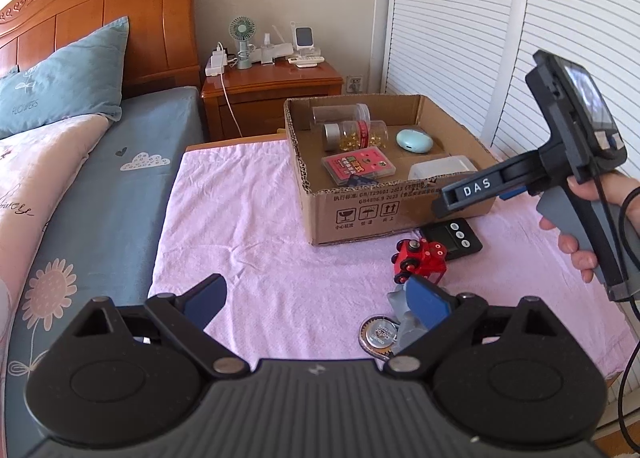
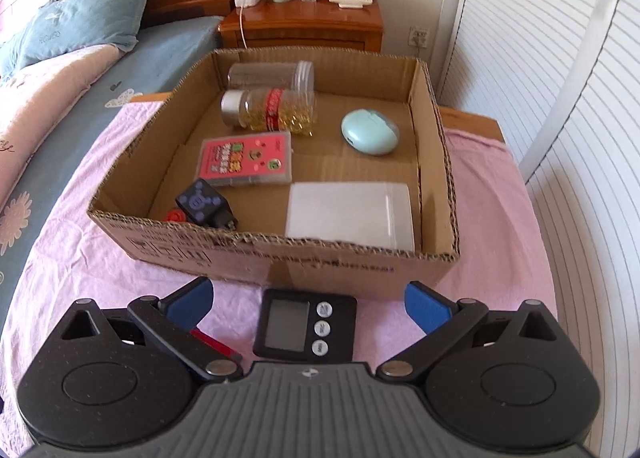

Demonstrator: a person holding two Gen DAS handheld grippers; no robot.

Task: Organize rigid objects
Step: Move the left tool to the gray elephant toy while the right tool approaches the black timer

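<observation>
The right gripper [image 2: 308, 310], jaws spread wide, hangs over the black square digital timer [image 2: 306, 328] lying between its fingers, seemingly to lift it into the open brown cardboard box [image 2: 256, 248] just ahead.

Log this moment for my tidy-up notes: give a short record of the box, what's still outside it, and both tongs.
box: cardboard box, open, on pink cloth
inside: two jars, pink case, mint case, white box, black cube
outside: black timer, red toy train, coin cell pack
left tongs: open, empty
right tongs: open, around the timer, not gripping
</observation>
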